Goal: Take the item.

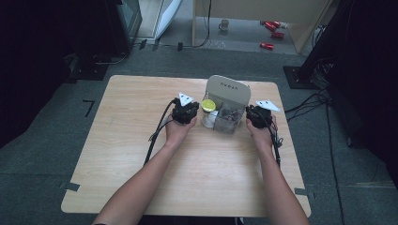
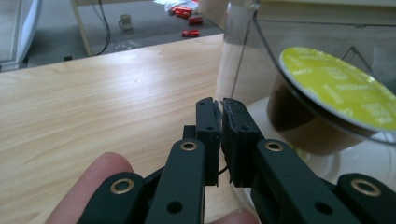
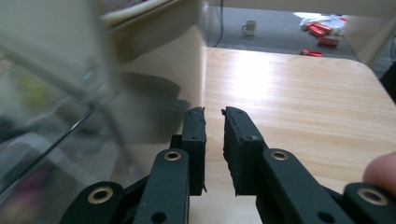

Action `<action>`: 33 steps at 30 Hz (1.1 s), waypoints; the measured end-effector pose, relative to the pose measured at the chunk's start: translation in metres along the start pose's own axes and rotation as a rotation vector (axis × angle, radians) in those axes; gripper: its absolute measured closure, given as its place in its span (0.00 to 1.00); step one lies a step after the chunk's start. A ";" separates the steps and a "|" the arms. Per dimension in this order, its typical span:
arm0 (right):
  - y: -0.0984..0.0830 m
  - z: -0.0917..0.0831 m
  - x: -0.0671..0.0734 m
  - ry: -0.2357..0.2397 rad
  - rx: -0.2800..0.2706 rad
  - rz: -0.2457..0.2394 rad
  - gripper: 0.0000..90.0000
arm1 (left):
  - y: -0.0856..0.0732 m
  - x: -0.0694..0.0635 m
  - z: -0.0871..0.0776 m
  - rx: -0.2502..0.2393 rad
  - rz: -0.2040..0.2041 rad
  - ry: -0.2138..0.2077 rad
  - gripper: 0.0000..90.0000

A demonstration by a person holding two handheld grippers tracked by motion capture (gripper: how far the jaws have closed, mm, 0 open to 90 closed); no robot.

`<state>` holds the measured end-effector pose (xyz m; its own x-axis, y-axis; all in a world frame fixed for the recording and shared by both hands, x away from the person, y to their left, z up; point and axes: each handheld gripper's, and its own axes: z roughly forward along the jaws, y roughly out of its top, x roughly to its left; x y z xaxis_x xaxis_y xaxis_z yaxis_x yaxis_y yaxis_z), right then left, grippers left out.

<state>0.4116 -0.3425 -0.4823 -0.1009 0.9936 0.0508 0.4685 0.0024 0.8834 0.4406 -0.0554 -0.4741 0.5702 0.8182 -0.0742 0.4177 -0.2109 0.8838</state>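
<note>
Left gripper [image 2: 220,108]: jaws pressed together, nothing between them, tips just beside the clear container [image 1: 228,117] holding a yellow-lidded capsule [image 2: 337,86]. Right gripper [image 3: 214,116]: narrow gap, empty (container wall blurred alongside). Container sits near the table [image 1: 141,140]'s far edge, between both grippers.

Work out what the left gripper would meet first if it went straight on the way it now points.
The left gripper, jaws shut, aims at the left edge of the clear container; it would probably meet that wall first, though it could slip past onto bare table. Depth is unclear.
</note>
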 end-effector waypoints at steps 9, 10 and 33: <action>0.003 0.005 0.004 0.003 0.002 0.042 1.00 | 0.005 0.005 0.004 0.000 0.016 -0.077 1.00; 0.003 0.004 0.004 0.016 -0.001 0.051 1.00 | 0.005 0.006 0.003 0.005 0.004 -0.111 1.00; -0.012 -0.016 0.020 0.143 -0.022 0.047 1.00 | -0.015 0.009 -0.038 0.007 -0.005 -0.152 1.00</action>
<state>0.3899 -0.3246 -0.4841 -0.2039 0.9664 0.1562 0.4560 -0.0474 0.8887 0.4124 -0.0241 -0.4708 0.6685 0.7288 -0.1481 0.4254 -0.2114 0.8800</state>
